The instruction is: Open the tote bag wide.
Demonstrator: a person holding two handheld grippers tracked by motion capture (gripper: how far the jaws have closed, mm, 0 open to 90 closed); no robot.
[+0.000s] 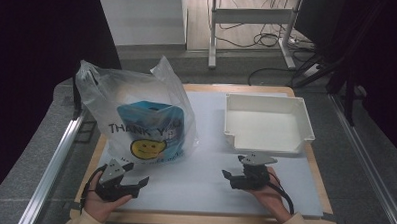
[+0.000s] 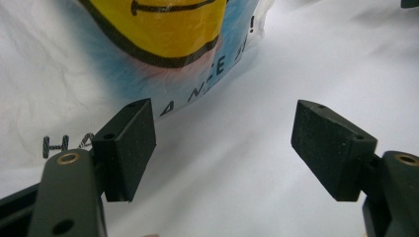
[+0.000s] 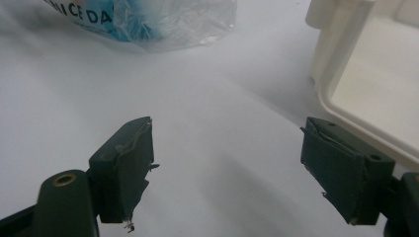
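Barely begun: translucent plastic smiley-print bag (image 1: 141, 117) with a blue pack inside standing at left centre of the frame, untouched. Both left gripper (image 1: 129, 182) and right gripper (image 1: 234, 176) low in frame, jaws apart, empty. White rectangular plastic tray (image 1: 306, 123) at upper right, nothing in it.
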